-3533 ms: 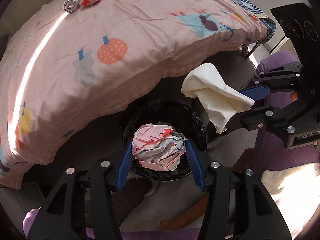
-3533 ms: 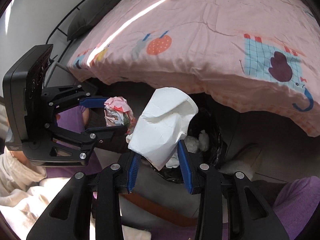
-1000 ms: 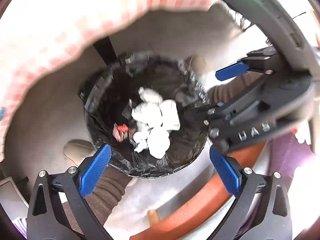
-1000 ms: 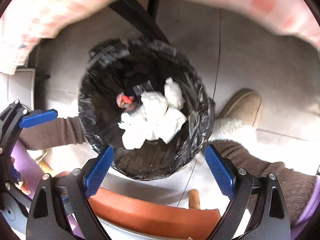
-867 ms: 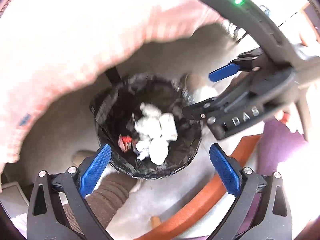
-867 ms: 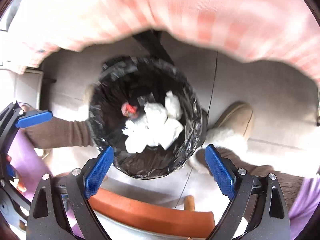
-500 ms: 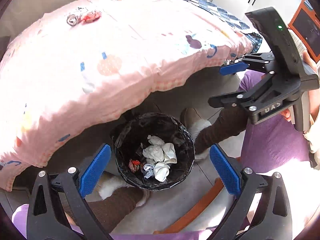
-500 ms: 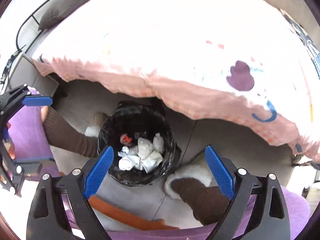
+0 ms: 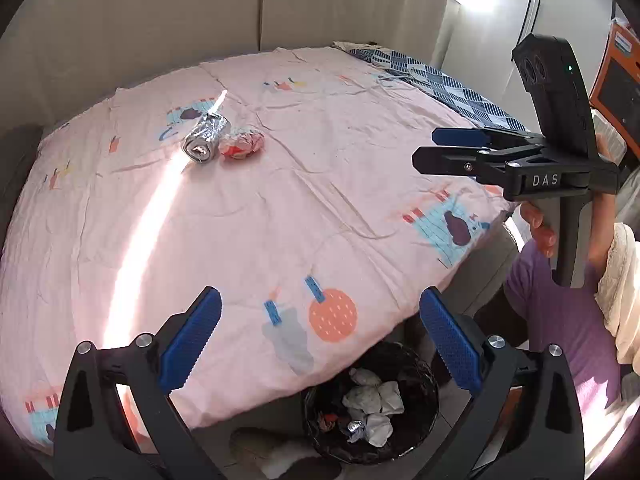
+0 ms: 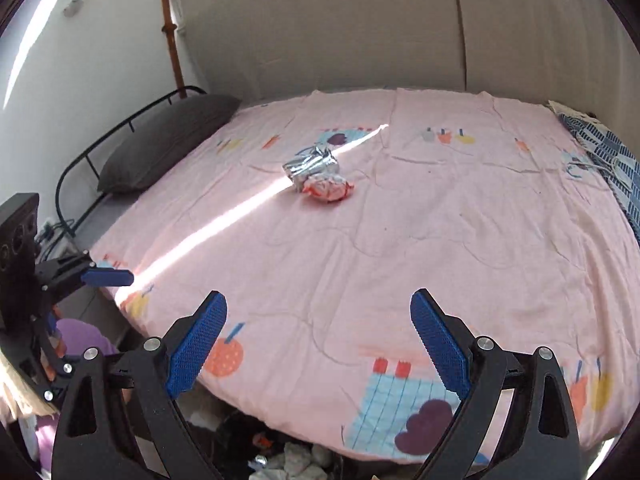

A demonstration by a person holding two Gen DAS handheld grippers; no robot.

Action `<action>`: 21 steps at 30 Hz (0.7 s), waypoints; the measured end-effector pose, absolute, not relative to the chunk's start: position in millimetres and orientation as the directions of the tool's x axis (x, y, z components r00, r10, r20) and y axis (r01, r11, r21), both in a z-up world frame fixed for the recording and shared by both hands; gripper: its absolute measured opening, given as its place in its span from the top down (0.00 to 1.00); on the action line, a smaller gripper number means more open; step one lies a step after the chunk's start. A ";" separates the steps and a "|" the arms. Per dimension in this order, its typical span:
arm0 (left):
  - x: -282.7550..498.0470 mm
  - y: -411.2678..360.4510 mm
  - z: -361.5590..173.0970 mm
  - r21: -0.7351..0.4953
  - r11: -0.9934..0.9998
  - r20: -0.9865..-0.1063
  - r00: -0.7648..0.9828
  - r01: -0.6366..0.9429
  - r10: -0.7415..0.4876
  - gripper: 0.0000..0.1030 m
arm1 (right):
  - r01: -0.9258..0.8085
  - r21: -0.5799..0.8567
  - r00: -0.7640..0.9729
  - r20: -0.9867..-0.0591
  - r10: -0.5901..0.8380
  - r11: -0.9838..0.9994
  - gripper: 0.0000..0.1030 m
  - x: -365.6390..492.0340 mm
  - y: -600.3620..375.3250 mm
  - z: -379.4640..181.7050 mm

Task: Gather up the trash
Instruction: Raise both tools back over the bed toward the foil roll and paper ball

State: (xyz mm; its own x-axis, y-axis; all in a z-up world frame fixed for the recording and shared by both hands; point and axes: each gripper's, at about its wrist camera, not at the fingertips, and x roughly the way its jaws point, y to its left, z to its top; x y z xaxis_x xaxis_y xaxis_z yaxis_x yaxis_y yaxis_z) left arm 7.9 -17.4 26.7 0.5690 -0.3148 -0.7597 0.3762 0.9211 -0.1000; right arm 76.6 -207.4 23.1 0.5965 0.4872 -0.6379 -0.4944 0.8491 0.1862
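Observation:
A crumpled silver foil wrapper (image 9: 206, 140) and a crumpled red-and-white paper ball (image 9: 243, 143) lie side by side far out on the pink bed cover (image 9: 260, 220); the right wrist view shows the foil wrapper (image 10: 310, 168) and the paper ball (image 10: 330, 190) too. A black-lined bin (image 9: 372, 404) with white tissues and wrappers stands on the floor below the bed edge. My left gripper (image 9: 320, 336) is open and empty above the bed edge. My right gripper (image 10: 318, 340) is open and empty, also seen from the side (image 9: 460, 146).
A dark pillow (image 10: 168, 140) lies against a black metal headboard at the bed's left. A blue patterned blanket (image 9: 440, 84) covers the far right end. The person's purple clothing (image 9: 560, 320) and slippered foot (image 9: 276, 452) are near the bin.
Both grippers released their trash into the bin, then rose from over the bin and tilted up toward the bed. Both are now empty and wide open.

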 end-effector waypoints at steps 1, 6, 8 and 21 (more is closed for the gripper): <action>18.3 -13.7 27.9 -0.089 0.928 -0.756 0.583 0.363 -0.300 0.06 | -0.485 0.184 0.613 -0.625 0.482 0.855 0.14 88.7 -201.5 20.5; 67.3 3.5 26.7 -0.084 0.936 -0.718 0.631 0.341 -0.295 0.06 | -0.443 0.210 0.620 -0.630 0.467 0.871 0.14 150.1 -177.7 -1.8; 86.8 10.8 24.6 -0.072 0.943 -0.709 0.648 0.326 -0.278 0.06 | -0.419 0.250 0.595 -0.651 0.472 0.873 0.14 175.0 -170.1 -11.9; 165.3 70.4 1.0 -0.177 0.954 -0.713 0.636 0.242 -0.294 0.06 | -0.363 0.243 0.553 -0.720 0.418 0.899 0.14 255.7 -100.0 -57.8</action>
